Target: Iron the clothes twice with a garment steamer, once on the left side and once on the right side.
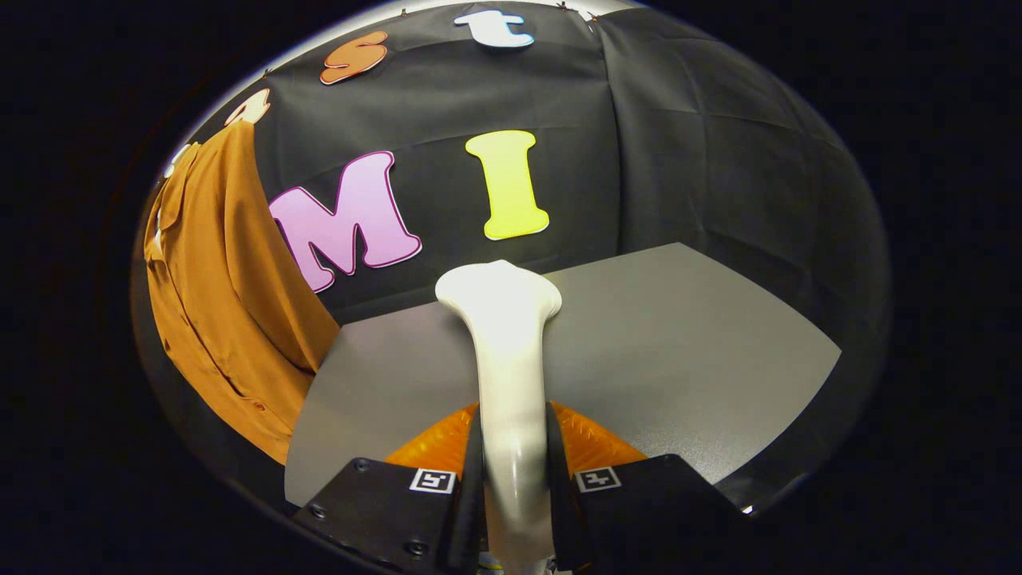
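The garment steamer (511,351) stands upright between the fingers of the tool (515,479), its pale handle running up from between them and flaring into a wide head just ahead; the tool is clamped on that handle, one finger pressing each side; an orange part of the steamer's base shows low behind the fingers. Beyond the steamer lies the grey surface (703,351), and beyond that the black cloth wall. The clothes, an orange-brown shirt (223,295) with a button line down its front, hang well off to the left of the steamer head, apart from it, the hem dropping past the surface's near left corner. By the look of it neither pass has begun; the head faces away from the shirt. The risks from here: the smooth handle could twist in the grip as the tool swings left, leaving the head skewed against the cloth; a pass set too far in could snag the button line or push the hanging shirt aside instead of stroking it.
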A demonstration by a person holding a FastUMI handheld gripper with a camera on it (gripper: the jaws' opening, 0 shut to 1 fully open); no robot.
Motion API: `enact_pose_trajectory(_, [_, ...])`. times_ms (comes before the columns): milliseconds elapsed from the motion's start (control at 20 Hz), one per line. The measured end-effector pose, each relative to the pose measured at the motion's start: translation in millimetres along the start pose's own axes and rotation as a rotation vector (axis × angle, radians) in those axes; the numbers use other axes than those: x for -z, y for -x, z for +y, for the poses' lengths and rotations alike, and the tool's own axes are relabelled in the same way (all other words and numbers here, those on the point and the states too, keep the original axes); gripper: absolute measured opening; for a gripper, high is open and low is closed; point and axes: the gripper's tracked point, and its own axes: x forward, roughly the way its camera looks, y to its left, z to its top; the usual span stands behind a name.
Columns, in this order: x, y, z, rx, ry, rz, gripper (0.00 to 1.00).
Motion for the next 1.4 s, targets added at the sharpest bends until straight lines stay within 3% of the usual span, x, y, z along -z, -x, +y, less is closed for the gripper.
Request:
enact_pose_trajectory(400, [-19.6, 54.1, 43.5, -0.042, 0.040, -0.115, 0.39])
enact_pose_trajectory(1000, [-32.1, 126.2, 217.8, -0.082, 0.117, -0.297, 0.39])
enact_pose_trajectory(1400, [-23.1, 127.8, 303.3, -0.099, 0.173, -0.318, 0.39])
